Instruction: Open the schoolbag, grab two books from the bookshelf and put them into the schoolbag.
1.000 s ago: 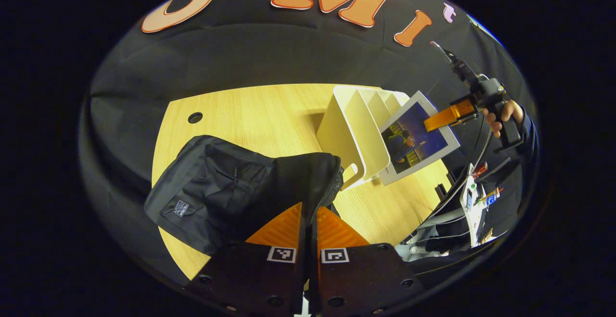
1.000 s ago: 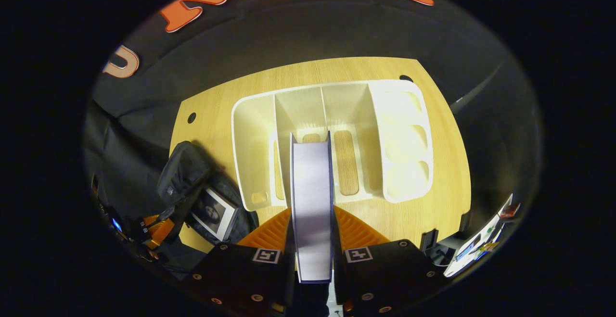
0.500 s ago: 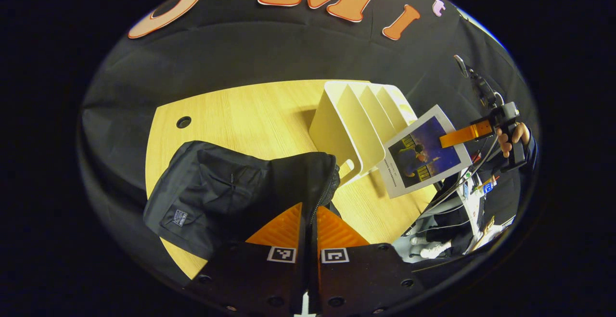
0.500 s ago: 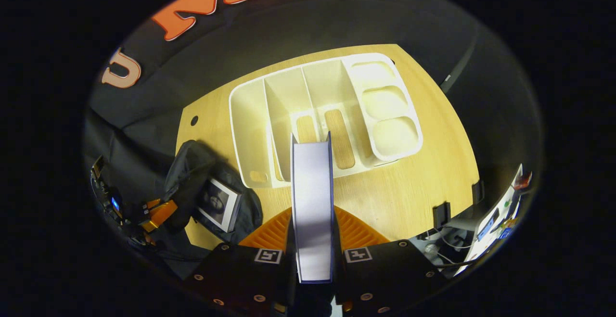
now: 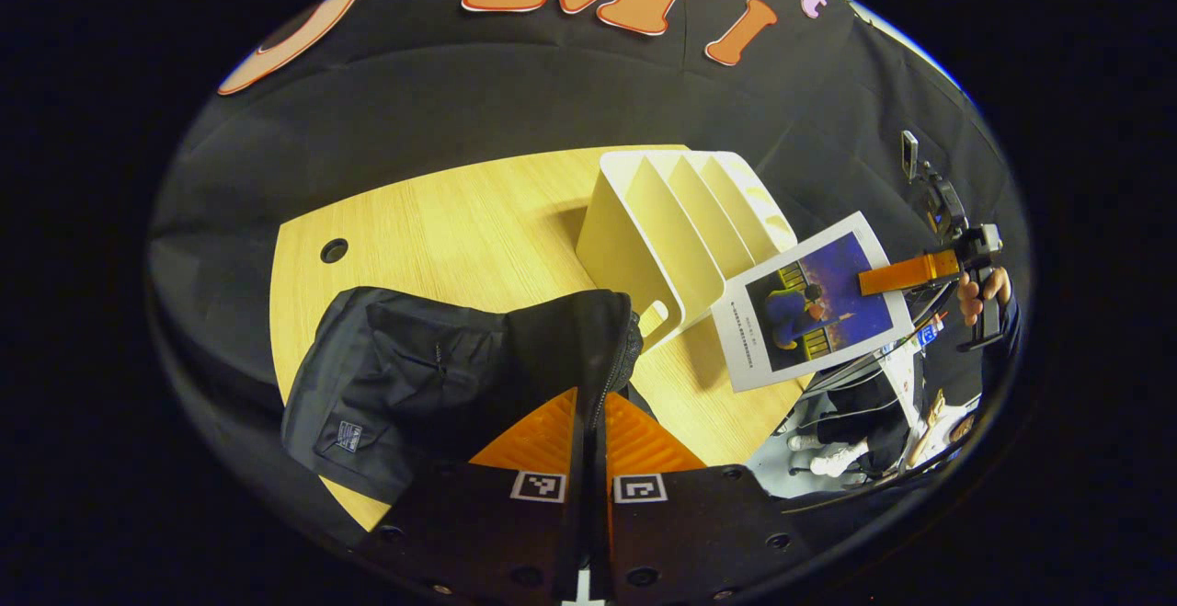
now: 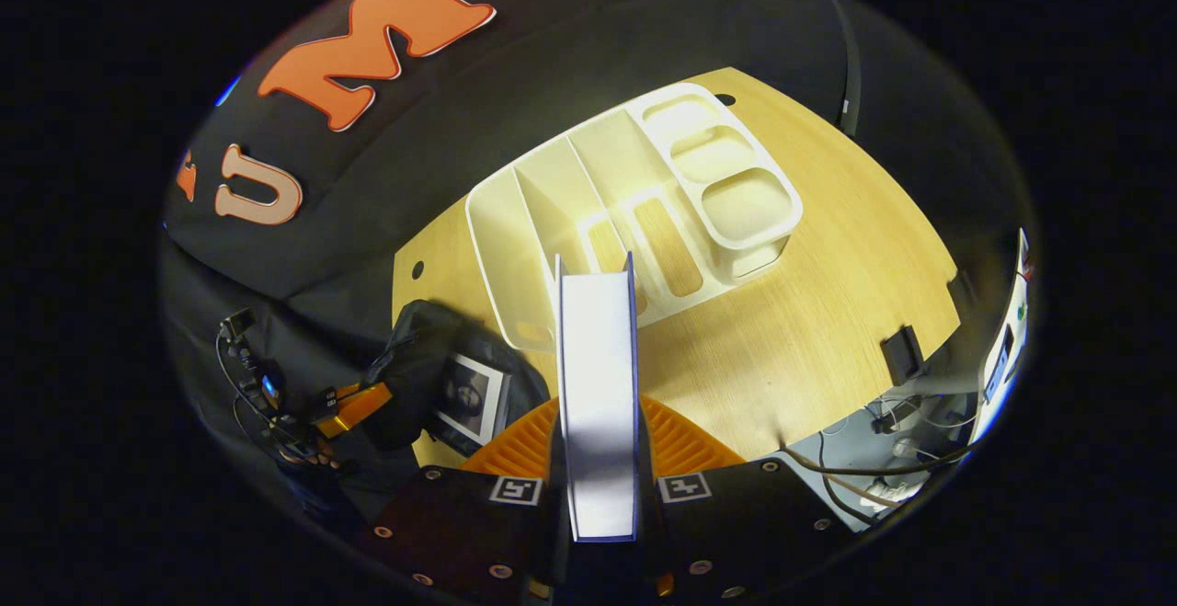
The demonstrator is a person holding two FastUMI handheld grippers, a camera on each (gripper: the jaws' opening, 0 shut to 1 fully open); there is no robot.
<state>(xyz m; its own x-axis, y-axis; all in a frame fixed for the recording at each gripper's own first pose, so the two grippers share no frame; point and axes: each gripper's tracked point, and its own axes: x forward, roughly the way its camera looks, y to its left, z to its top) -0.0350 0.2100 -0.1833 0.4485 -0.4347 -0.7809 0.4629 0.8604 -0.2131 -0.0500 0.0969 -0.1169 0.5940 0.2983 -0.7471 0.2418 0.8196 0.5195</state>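
Wooden table (image 5: 478,220) below right tongs (image 6: 596,422) clamping upright book (image 6: 598,385).

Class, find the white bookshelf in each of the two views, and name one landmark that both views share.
Left gripper view: the bookshelf stands right of centre on the table, behind the schoolbag.
Right gripper view: the bookshelf lies above centre, beyond the held book.
Shared landmark: the schoolbag.

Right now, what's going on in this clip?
A person works two handheld grippers at a wooden table. The left gripper pinches the black schoolbag by its opening; one book already sits inside. The right gripper holds a second book in the air, clear of the white bookshelf.
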